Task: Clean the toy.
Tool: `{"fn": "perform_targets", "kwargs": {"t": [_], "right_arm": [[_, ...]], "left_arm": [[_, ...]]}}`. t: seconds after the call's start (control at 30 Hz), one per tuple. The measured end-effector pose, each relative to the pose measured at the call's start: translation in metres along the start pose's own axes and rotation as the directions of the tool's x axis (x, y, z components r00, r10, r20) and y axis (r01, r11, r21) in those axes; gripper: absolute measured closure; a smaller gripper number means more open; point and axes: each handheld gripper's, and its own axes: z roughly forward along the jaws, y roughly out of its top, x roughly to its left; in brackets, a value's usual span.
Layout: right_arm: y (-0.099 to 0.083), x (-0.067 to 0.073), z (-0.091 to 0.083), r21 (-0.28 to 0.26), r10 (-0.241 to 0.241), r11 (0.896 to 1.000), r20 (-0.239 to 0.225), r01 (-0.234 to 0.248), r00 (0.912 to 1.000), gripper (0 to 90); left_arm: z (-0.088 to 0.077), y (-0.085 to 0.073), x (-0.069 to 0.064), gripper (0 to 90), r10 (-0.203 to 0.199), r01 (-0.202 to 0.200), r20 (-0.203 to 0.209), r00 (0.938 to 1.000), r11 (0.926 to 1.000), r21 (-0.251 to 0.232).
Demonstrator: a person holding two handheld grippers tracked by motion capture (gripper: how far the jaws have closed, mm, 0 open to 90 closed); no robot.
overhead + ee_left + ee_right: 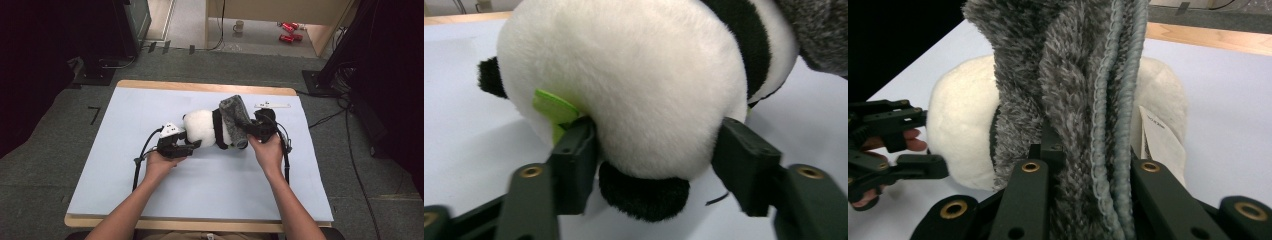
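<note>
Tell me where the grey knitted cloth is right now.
In the high view the grey knitted cloth drapes over the plush panda near the table's middle, clamped by the right gripper.

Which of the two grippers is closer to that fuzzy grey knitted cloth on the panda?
Right. The right gripper is clamped on the grey knitted cloth; the left gripper sits at the plush panda's head, apart from the cloth.

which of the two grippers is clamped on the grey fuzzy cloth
The right gripper: its jaws pinch the grey cloth draped over the panda toy. The left gripper instead straddles the toy's white head.
</note>
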Motion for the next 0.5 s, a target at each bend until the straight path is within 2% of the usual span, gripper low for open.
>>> {"fn": "perform_targets", "kwargs": {"t": [0.07, 0.13, 0.27, 0.37, 0.43, 0.5], "right_arm": [[0.001, 0.002, -0.002, -0.005, 0.007, 1.0, -0.013, -0.007, 0.9999, 78.0], [0.002, 0.008, -0.004, -0.016, 0.0, 1.0, -0.011, 0.0, 0.9999, 78.1], [0.004, 0.028, -0.008, -0.039, -0.02, 0.999, -0.062, 0.018, 0.9978, 78.1], [0.005, 0.049, -0.007, -0.04, -0.061, 0.998, -0.104, 0.057, 0.9927, 78.2], [0.004, 0.062, -0.006, -0.041, -0.074, 0.997, -0.14, 0.069, 0.9873, 78.2], [0.002, 0.072, -0.003, -0.033, -0.082, 0.996, -0.176, 0.078, 0.981, 78.2]], "left_arm": [[-0.001, 0.001, 0.003, 46.8, -0.055, 0.055, 0.017, 0.9984, 0.9985, 0.008], [-0.002, 0.003, 0.003, 53.1, -0.086, 0.086, 0.022, 0.996, 0.9961, 0.022], [-0.005, 0.014, -0.004, 59.9, -0.108, 0.105, 0.048, 0.993, 0.9929, 0.056], [-0.008, 0.02, -0.013, 61.0, -0.135, 0.129, 0.072, 0.9882, 0.9884, 0.08], [-0.014, 0.024, -0.017, 61.1, -0.161, 0.153, 0.08, 0.9838, 0.9835, 0.097], [-0.023, 0.027, -0.02, 61.2, -0.199, 0.191, 0.09, 0.9758, 0.9767, 0.098]]}}
